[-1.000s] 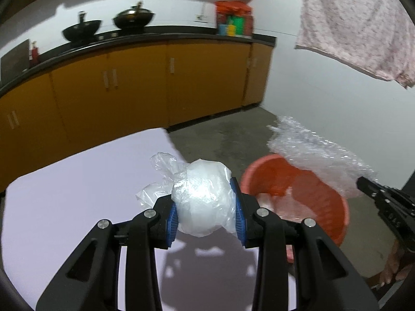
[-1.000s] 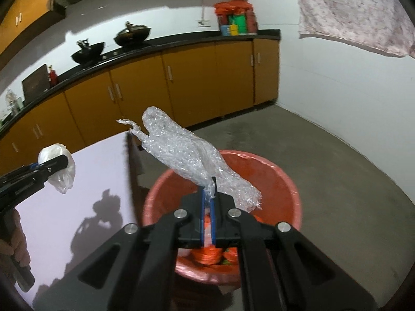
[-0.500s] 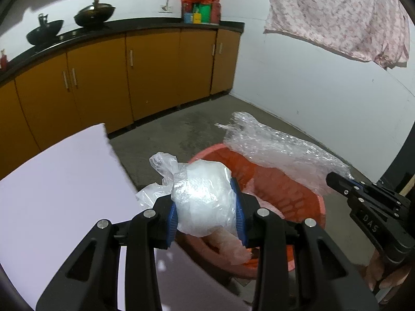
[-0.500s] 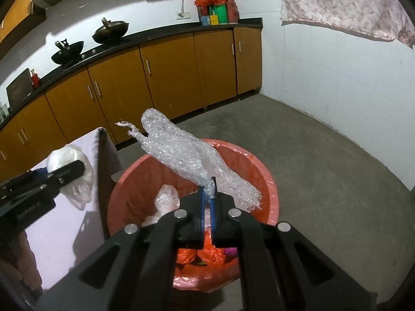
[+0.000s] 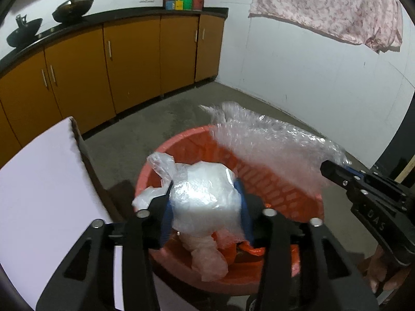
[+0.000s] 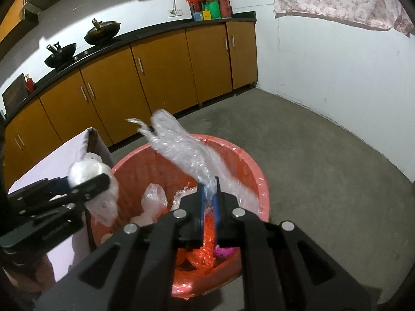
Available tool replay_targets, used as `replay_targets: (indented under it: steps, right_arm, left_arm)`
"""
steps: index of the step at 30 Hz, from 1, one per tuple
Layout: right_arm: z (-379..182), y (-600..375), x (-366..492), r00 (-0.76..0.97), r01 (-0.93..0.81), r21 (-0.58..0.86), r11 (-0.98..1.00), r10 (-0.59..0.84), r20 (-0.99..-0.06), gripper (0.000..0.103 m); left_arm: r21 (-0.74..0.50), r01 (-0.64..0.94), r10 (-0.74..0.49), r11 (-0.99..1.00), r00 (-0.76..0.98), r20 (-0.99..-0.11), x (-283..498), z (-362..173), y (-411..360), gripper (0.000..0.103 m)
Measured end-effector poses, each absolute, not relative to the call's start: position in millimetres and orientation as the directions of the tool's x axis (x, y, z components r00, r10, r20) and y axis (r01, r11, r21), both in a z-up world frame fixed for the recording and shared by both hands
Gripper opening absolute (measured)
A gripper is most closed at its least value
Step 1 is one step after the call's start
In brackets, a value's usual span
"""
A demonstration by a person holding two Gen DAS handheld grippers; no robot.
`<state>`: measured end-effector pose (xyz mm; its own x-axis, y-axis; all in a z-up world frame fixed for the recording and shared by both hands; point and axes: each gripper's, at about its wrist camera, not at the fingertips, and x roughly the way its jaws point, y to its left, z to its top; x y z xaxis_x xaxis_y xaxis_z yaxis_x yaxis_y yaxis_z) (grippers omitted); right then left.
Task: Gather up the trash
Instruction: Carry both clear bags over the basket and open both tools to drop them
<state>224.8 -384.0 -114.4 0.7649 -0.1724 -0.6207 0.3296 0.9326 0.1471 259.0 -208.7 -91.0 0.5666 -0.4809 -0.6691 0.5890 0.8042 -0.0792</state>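
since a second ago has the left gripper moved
Yes. The left gripper, with the plastic bag between its opening jaws, went from over the white table to over the red bin.

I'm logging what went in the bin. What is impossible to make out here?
- Bin bottom, both views: covered by grippers and bags.
- Bubble wrap, both views: motion-blurred edges.
- White bag contents, left view: glare, cloudy plastic.
- Pink scrap, right view: mostly hidden behind right gripper.

A home kitchen: orange cabinets [image 6: 160, 77], woks [image 6: 102, 32] on counter.
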Motion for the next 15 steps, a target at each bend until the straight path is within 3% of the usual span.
replay_targets:
  steps: [5,15]
  right_arm:
    - [-119,-387,220,0.770,0.320,0.162,0.933,-0.157,-0.619,0.027]
    - [-107,-383,208,0.795,0.313,0.183,0.932,-0.152,-0.588,0.050]
  left_arm:
    - [-0.084,0.591,-0.478,0.803,0.554,-0.682,259,-98,-205,0.063]
    - [-0.095,0.524,-0.448,0.846,0.604,-0.659,256,-87,-177,0.073]
